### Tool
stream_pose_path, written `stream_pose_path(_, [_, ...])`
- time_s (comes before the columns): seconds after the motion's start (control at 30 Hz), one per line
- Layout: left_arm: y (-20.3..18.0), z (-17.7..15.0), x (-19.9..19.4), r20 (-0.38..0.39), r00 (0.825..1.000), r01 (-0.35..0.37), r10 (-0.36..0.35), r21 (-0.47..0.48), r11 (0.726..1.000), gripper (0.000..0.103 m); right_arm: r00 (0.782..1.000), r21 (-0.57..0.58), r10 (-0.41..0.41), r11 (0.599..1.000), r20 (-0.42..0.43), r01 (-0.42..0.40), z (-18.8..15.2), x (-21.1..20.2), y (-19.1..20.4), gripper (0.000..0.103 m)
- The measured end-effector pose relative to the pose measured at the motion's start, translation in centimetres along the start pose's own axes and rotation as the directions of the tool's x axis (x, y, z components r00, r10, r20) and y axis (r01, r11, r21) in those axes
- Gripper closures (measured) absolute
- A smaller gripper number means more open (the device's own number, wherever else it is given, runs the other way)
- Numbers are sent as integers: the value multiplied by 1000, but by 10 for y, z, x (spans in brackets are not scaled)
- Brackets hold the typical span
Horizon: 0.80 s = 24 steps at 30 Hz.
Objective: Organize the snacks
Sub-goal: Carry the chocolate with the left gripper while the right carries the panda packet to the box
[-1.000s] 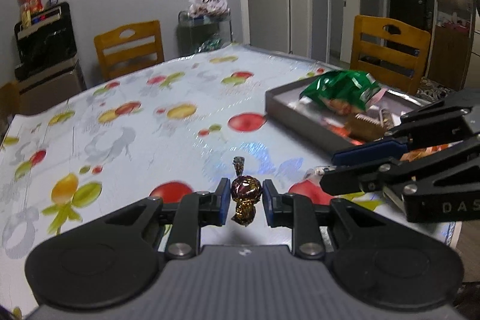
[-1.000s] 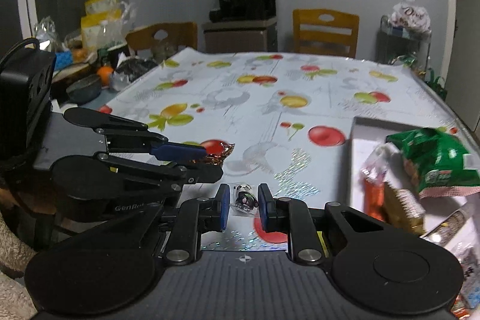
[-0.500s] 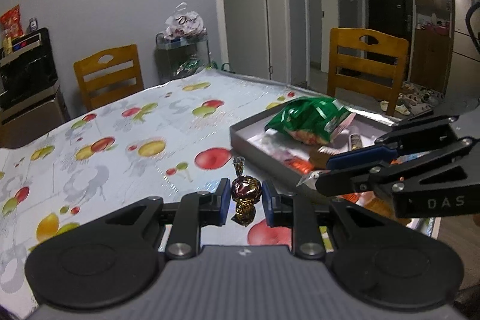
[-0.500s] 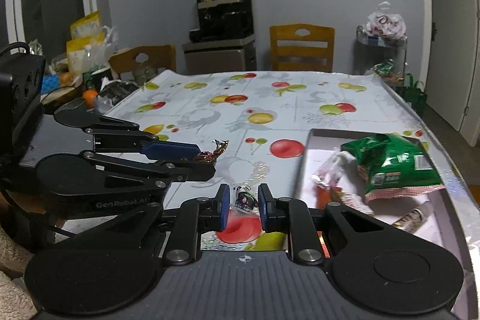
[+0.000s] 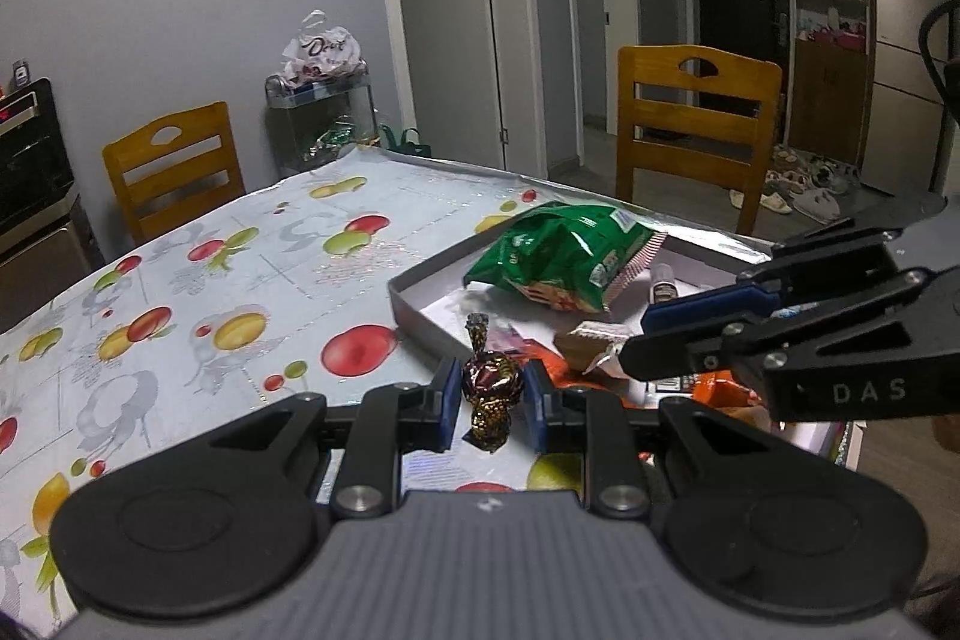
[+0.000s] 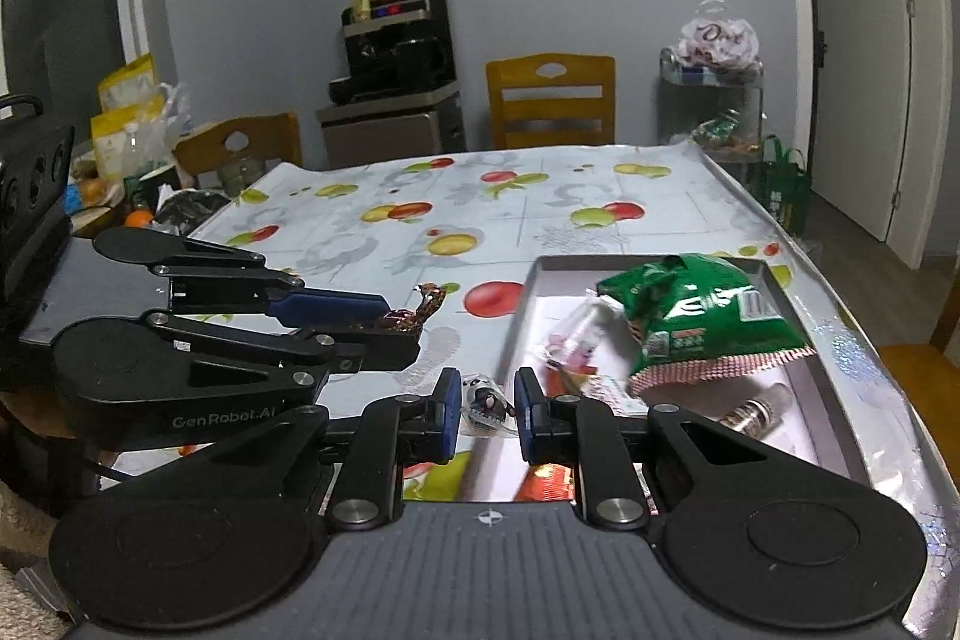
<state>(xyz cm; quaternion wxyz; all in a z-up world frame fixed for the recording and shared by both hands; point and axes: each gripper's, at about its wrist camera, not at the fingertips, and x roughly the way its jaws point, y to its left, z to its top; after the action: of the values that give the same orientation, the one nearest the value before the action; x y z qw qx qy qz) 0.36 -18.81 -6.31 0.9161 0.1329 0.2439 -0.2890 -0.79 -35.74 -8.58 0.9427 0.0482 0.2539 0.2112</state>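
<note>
I hold two small sweets above a table (image 5: 198,280) covered with a fruit-patterned cloth. My left gripper (image 5: 491,403) is clamped on a foil-wrapped chocolate (image 5: 491,388), brown and gold, with its twisted end sticking straight up. My right gripper (image 6: 487,407) pinches a small sweet in a clear wrapper (image 6: 487,403) with dark and pink print. The two grippers are side by side, the left one just left of the right.

A shallow grey tray (image 6: 528,292) sits on the near right part of the table. Inside it lie a puffy green snack bag (image 6: 696,316), a small bottle (image 6: 753,409) and several little wrapped pieces. Both sweets hang over the tray's near left edge, not yet inside.

I judge both sweets to be very light. The foil is crinkly and slick, and the chocolate under it would dent if squeezed hard. The clear wrapper is soft and slippery, so the sweet could twist loose. Holding each across its thick middle, as now, seems safest; the twisted ends would tear or slide.
</note>
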Motion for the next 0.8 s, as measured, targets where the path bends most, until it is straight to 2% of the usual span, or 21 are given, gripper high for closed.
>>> stream_pose_path(0.37, [-17, 8, 16, -10, 999, 33, -32, 29, 999, 83, 1000, 37, -21, 999, 14, 21, -4, -7, -20, 82])
stream_pose_path(0.8, [-50, 29, 43, -3, 991, 130, -131, 68, 989, 83, 994, 102, -104, 990, 35, 100, -10, -16, -61, 83])
